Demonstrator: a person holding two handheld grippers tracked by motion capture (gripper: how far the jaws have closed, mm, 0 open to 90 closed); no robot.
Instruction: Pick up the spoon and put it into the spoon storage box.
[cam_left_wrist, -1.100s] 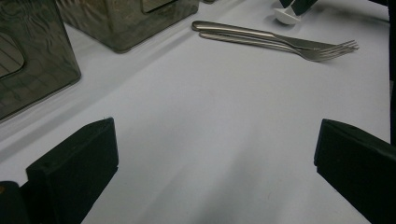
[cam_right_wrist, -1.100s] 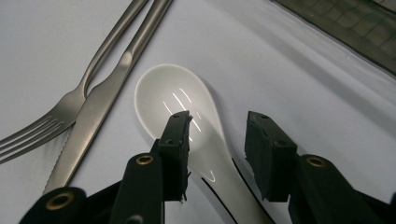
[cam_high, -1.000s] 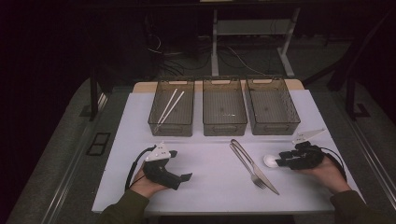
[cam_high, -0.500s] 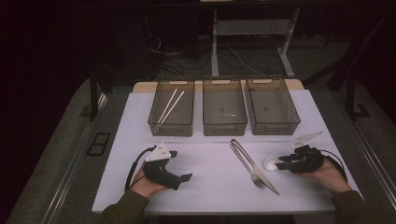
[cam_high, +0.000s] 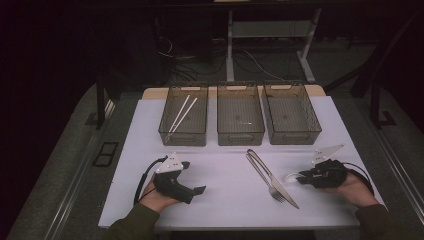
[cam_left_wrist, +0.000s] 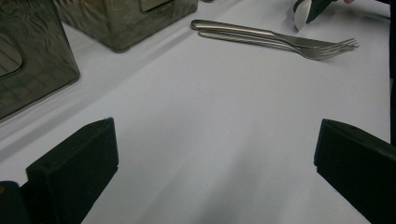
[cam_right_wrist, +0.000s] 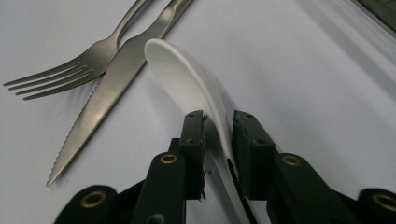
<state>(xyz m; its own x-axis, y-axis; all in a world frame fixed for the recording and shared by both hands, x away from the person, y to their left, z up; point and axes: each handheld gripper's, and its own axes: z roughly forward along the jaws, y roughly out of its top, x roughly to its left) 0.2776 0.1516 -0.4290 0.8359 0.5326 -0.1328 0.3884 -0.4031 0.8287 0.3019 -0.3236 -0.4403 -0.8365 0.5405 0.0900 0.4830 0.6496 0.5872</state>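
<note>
White spoon (cam_right_wrist: 187, 84) | smooth, curved plastic | right gripper (cam_right_wrist: 218, 122) closing on handle

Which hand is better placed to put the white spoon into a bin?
Right: its tongs have just been closing around the white spoon. The left tongs stand open, holding nothing.

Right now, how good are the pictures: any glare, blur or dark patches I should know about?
High view: dim all round, only the white table is lit; the bins read dark. Left gripper view: the open jaws are soft and out of focus, fork sharper. Right gripper view: bright, a sheen on the knife, the white spoon nearly washed out, jaw bases blurred.
</note>
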